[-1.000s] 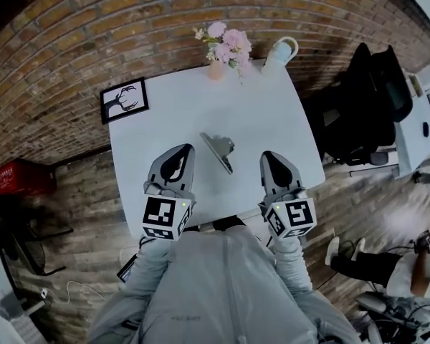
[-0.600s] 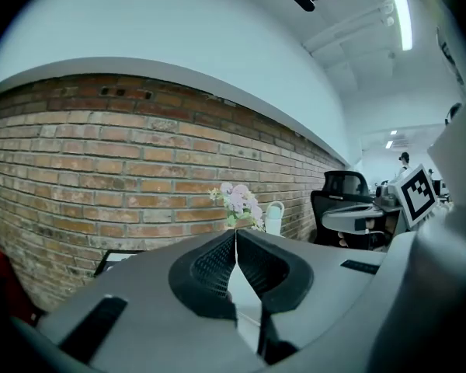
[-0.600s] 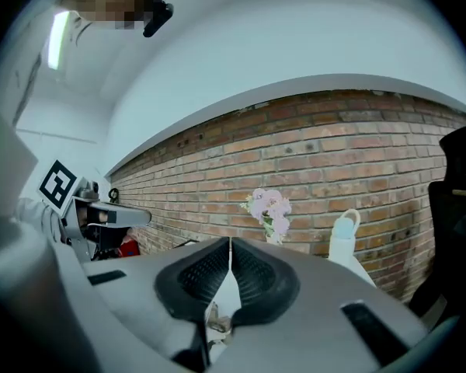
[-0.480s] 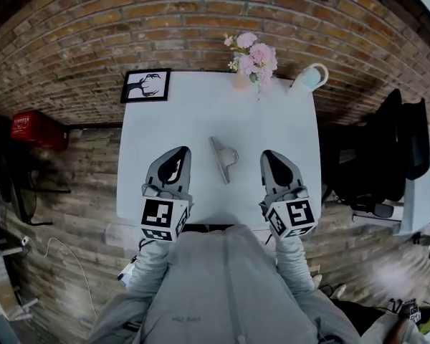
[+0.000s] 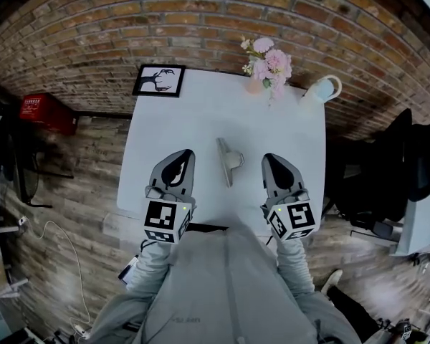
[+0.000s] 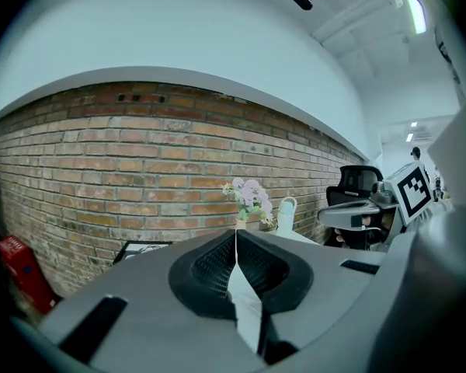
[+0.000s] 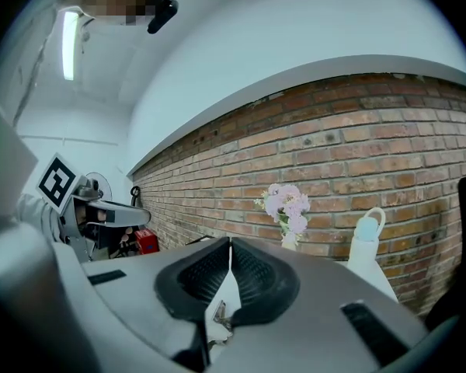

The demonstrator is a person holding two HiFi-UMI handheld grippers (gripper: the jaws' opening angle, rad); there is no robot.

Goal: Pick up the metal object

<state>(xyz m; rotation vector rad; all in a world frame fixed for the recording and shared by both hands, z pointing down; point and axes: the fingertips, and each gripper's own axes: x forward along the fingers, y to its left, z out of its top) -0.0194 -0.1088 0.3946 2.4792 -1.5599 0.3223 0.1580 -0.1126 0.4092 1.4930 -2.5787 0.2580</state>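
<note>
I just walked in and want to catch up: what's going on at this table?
A person stands at the white table with a gripper in each hand. The left gripper and the right gripper are over the near part of the table, both with jaws together and holding nothing. The metal object lies on the table between them, untouched. Flowers, a framed picture and a jug stand at the far edge by the brick wall.

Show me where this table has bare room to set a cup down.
Free on the table: the left stretch between picture frame and left gripper; the right stretch between jug and right gripper. Crowded: the flowers and jug corner, and the near middle, where both grippers flank the metal object.
</note>
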